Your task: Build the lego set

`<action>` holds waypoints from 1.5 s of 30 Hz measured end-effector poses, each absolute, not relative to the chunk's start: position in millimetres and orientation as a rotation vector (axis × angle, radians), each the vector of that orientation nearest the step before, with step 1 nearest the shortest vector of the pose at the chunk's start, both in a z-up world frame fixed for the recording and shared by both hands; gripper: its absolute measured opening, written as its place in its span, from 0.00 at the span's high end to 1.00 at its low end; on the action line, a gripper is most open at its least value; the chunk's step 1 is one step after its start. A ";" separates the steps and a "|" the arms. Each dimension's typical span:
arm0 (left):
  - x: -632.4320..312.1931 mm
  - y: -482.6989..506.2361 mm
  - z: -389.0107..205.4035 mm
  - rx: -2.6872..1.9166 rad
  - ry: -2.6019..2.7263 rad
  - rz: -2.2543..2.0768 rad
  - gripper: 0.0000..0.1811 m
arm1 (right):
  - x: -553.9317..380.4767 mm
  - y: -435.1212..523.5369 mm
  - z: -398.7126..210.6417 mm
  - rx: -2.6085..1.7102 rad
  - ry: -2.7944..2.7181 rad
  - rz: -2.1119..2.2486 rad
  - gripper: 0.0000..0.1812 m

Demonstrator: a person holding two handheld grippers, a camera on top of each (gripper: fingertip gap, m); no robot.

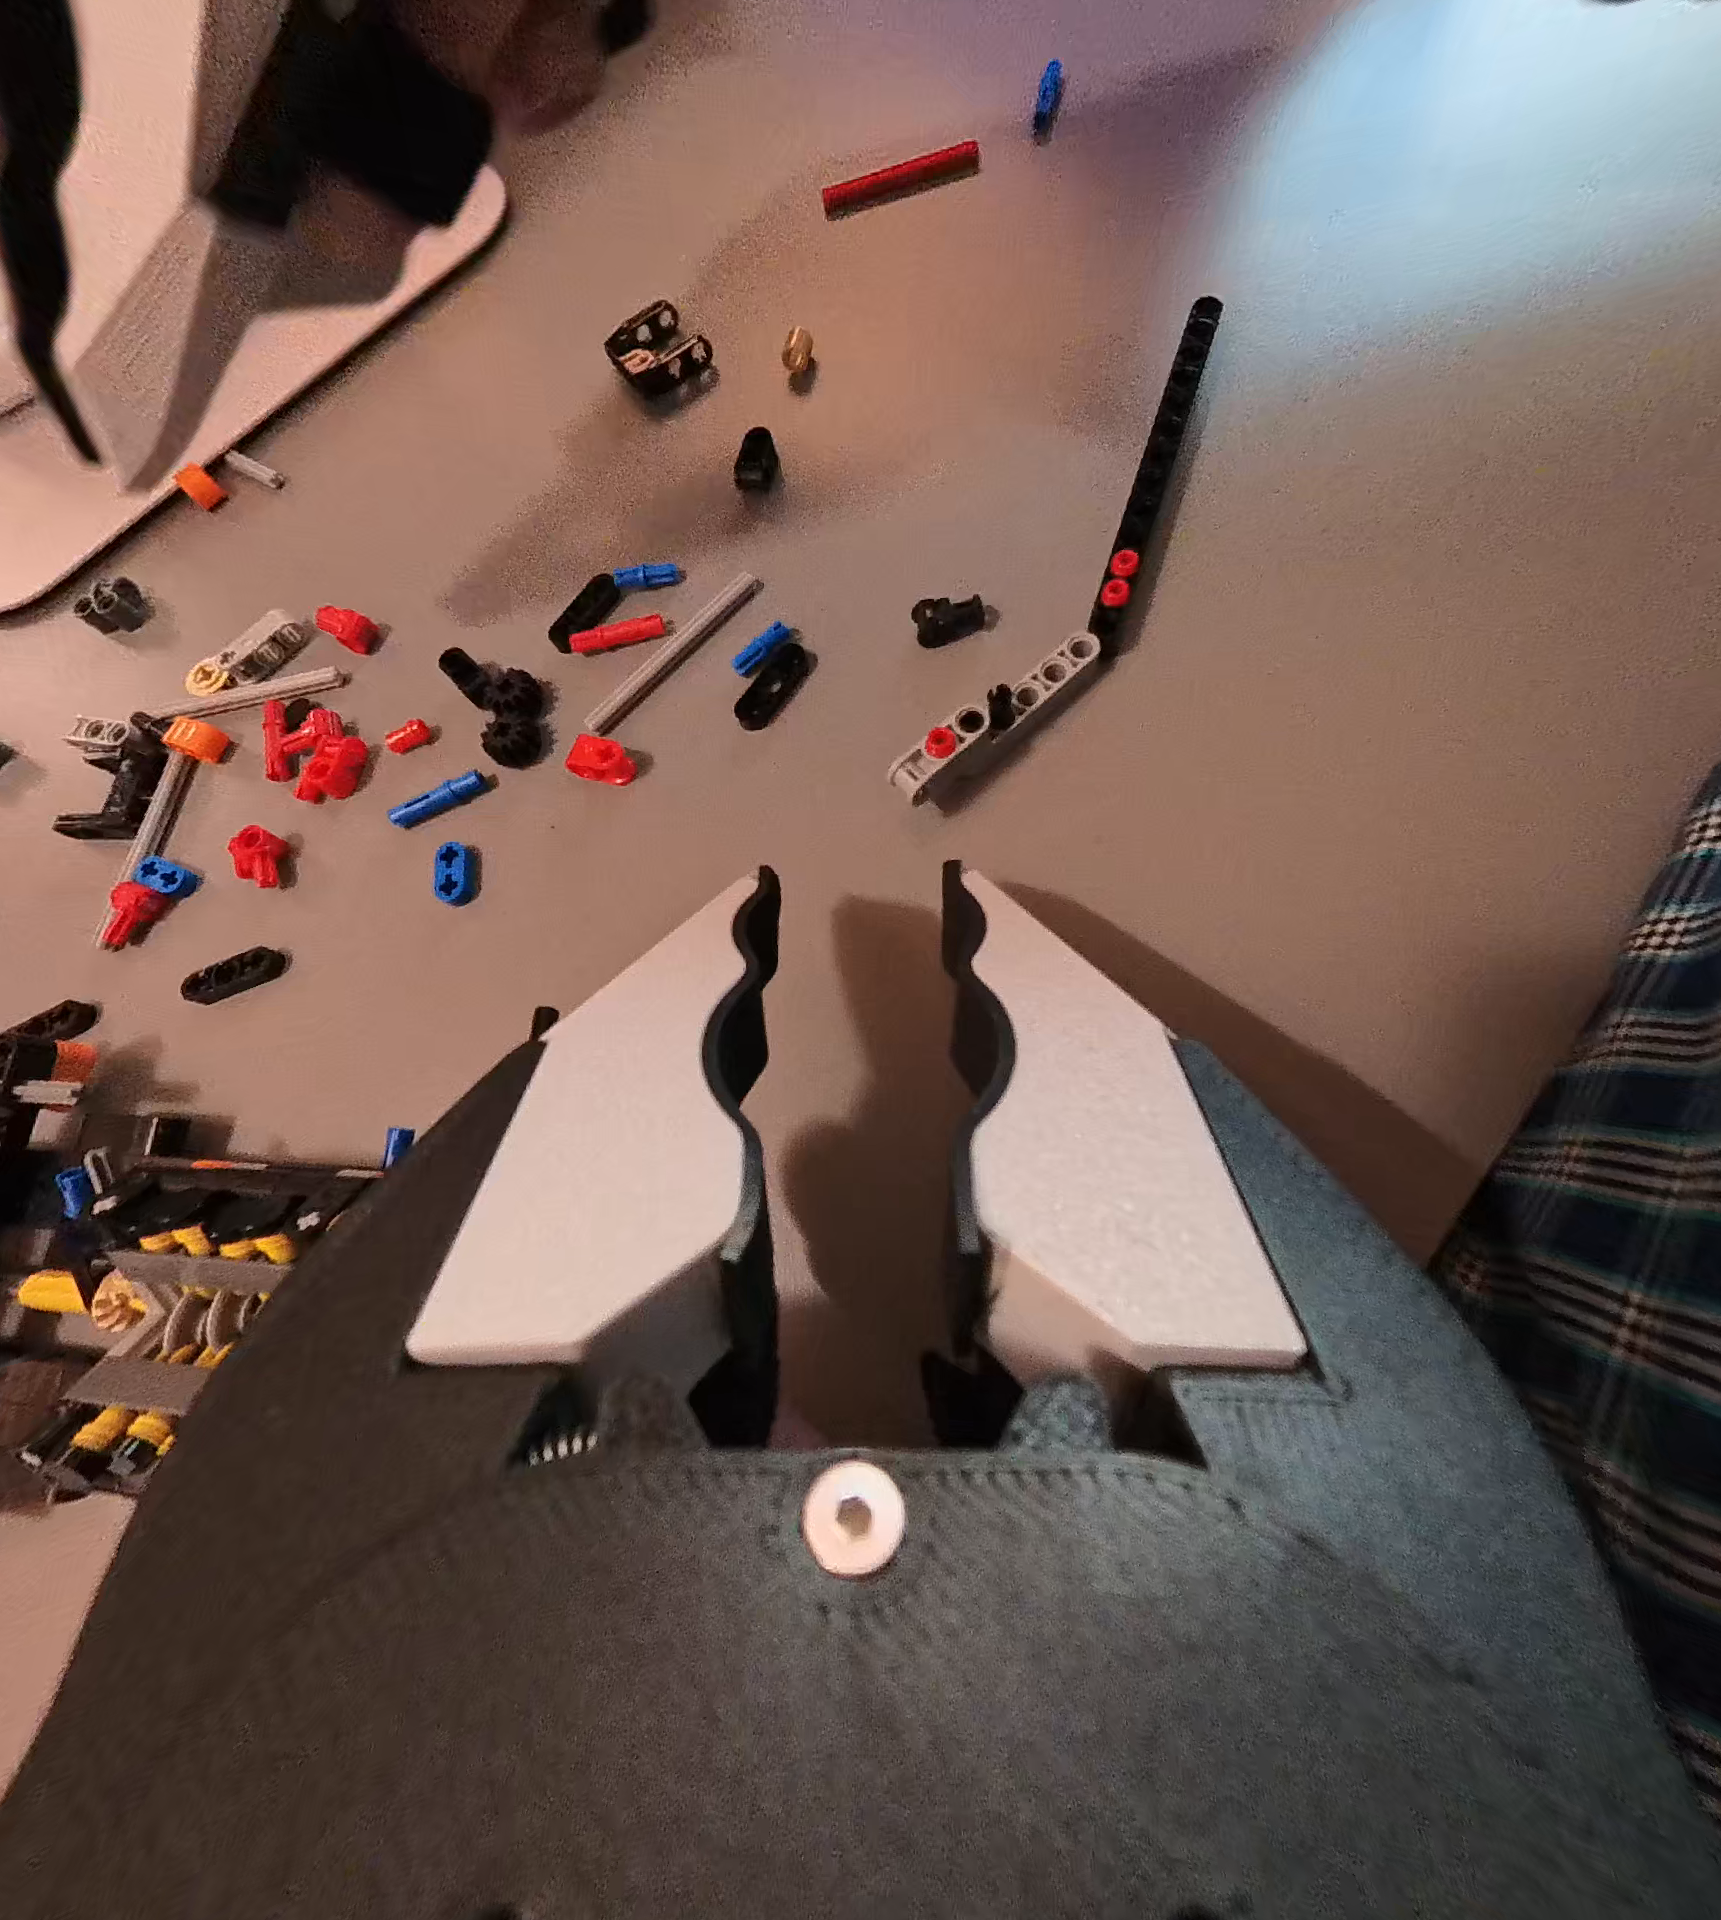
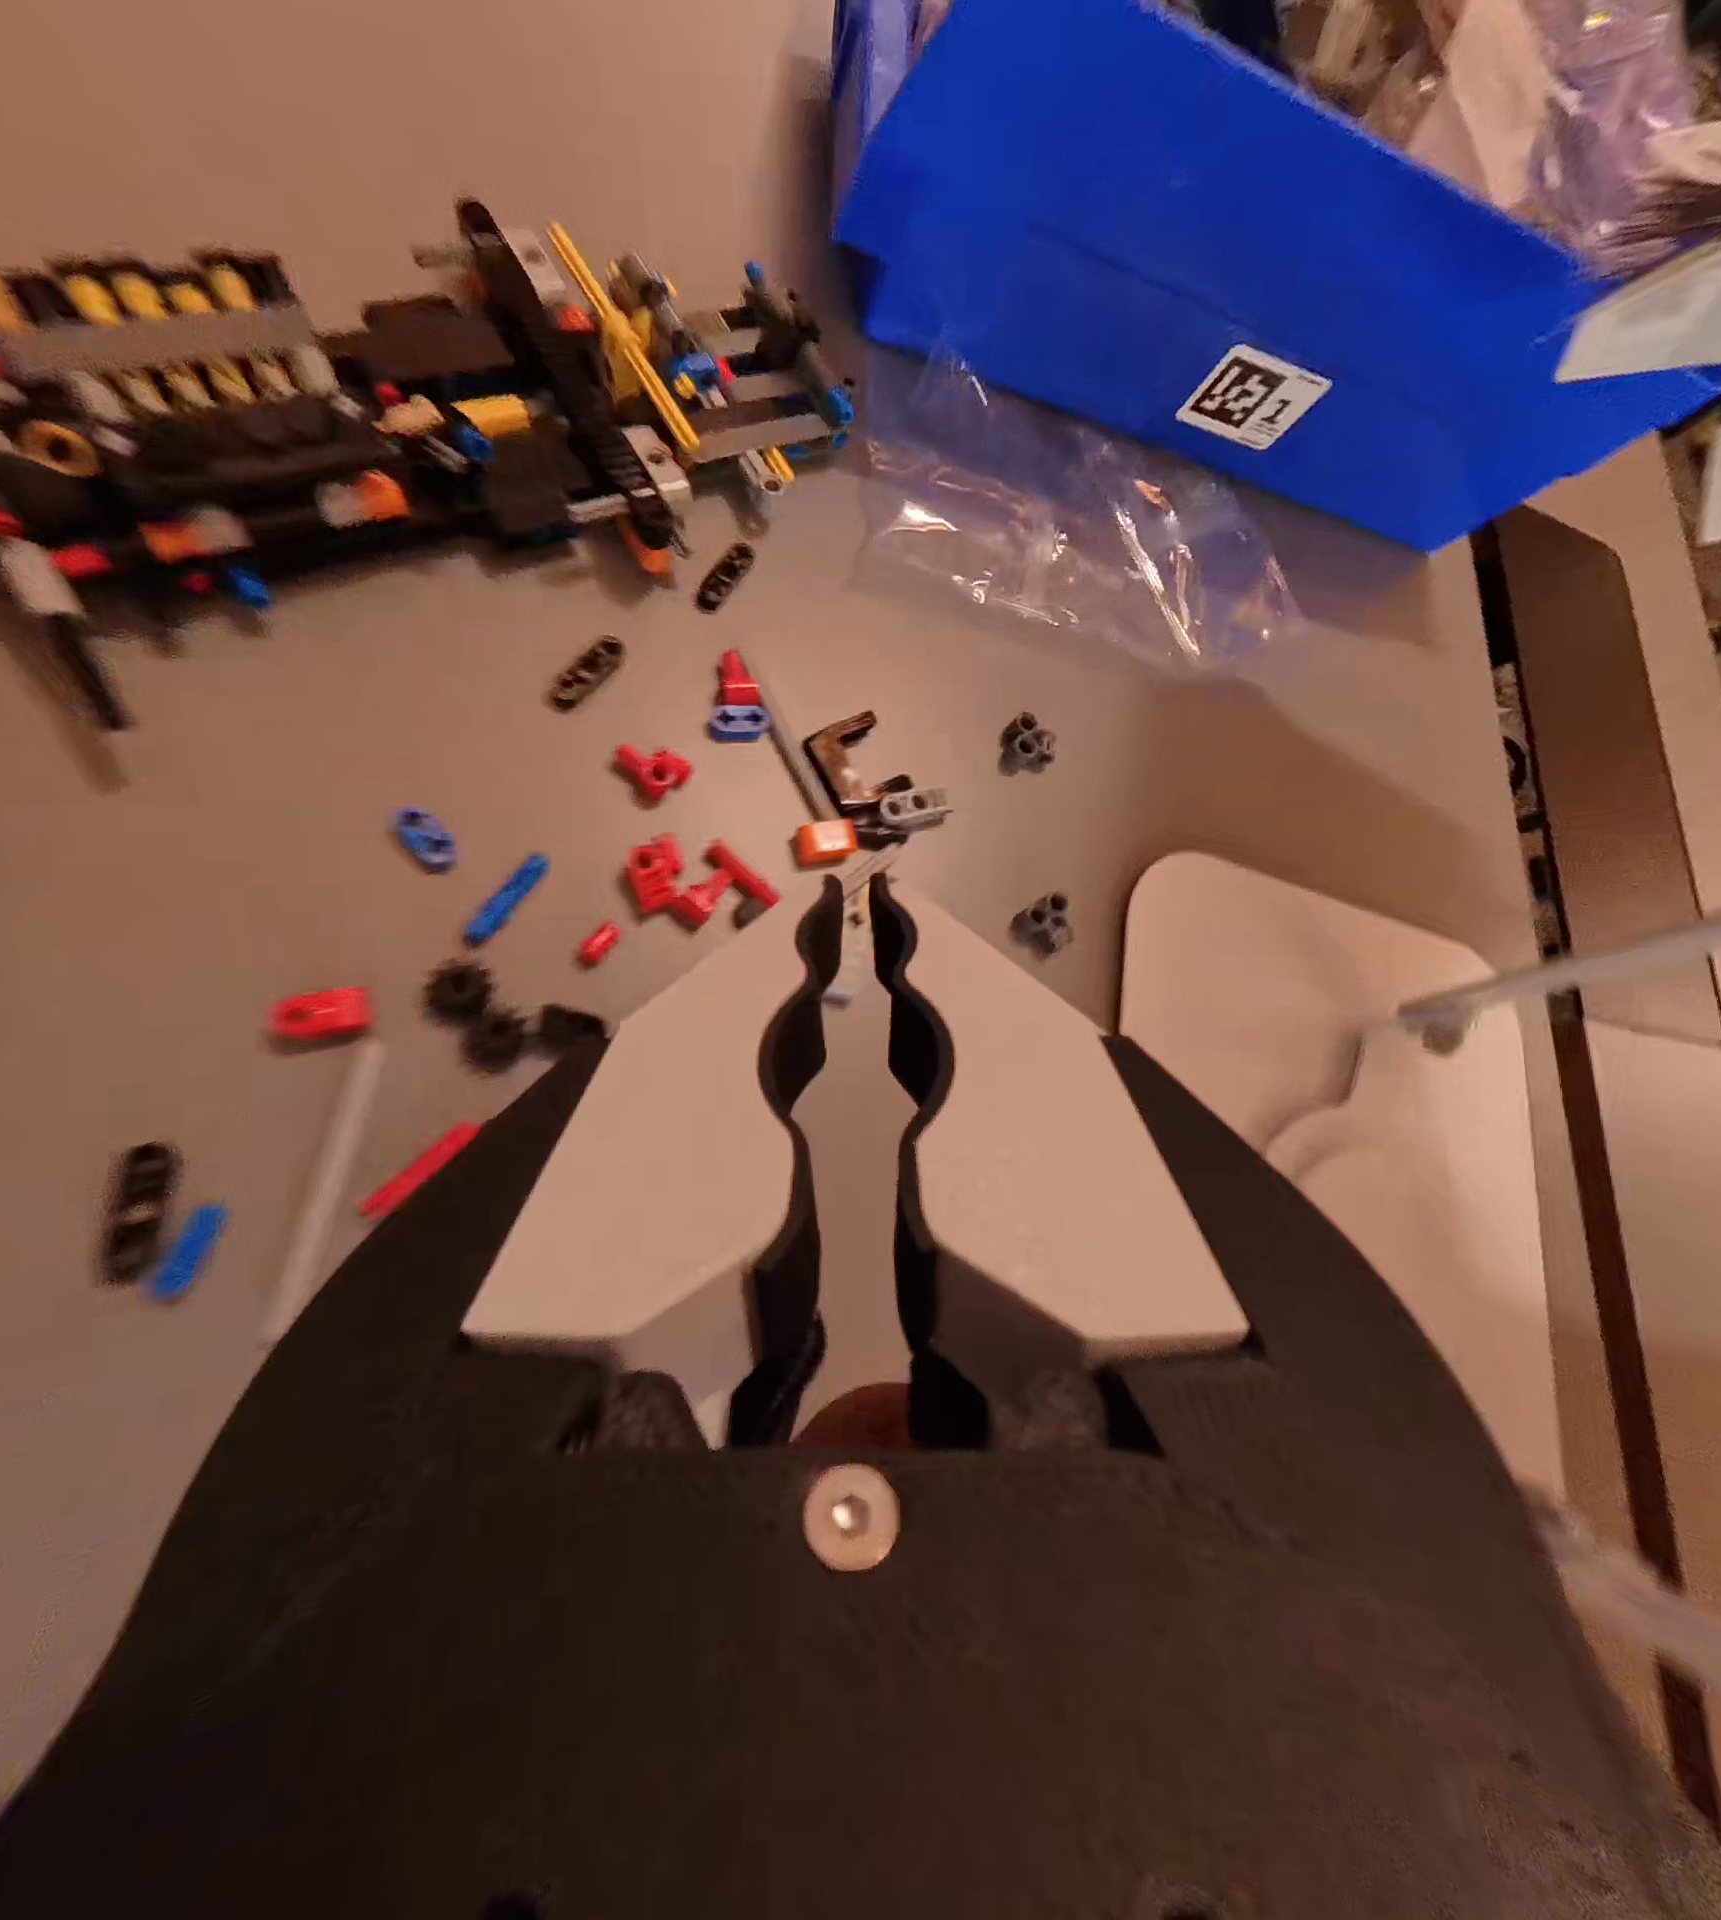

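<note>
Dozens of small red, blue, black and grey pieces lie scattered beside the half-built black-and-yellow lego model (image 2: pixel 347 416), left of the blue bin (image 2: pixel 1199 270). Left gripper (image 1: pixel 861 883) hangs released, empty. Right gripper (image 2: pixel 858 896) is nearly clenched around a thin grey axle (image 2: pixel 866 871).

Left hand-held gripper (image 1: pixel 861 883) hovers tilted down over the worktop (image 1: pixel 1407 644), jaws parted with a clear gap and nothing between them. Right hand-held gripper (image 2: pixel 858 889) reaches forward and down, its fingers (image 2: pixel 814 935) drawn nearly together, a thin grey piece (image 2: pixel 854 920) showing in the narrow slot at the tips; whether they actually pinch it is unclear.
</note>
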State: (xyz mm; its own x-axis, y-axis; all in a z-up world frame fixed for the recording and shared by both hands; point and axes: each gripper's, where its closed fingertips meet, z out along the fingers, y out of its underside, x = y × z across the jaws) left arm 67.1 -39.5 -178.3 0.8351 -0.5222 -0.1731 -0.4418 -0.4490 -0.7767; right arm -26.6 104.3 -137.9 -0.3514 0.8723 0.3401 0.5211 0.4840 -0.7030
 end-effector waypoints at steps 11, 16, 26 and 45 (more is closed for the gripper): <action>64.5 -38.9 -175.1 -2.104 0.682 -0.163 0.84 | -74.3 130.9 -192.2 -1.185 -2.194 0.560 0.98; 63.6 -39.0 -174.7 -2.104 0.677 -0.167 0.83 | -68.8 117.5 -191.6 -1.154 -2.246 0.632 0.94; 64.4 -39.2 -176.5 -2.112 0.687 -0.160 0.83 | -68.7 110.5 -190.9 -1.013 -2.364 0.611 0.92; 64.9 -40.4 -176.4 -2.111 0.696 -0.164 0.83 | -67.0 109.2 -193.3 -1.030 -2.429 0.722 0.99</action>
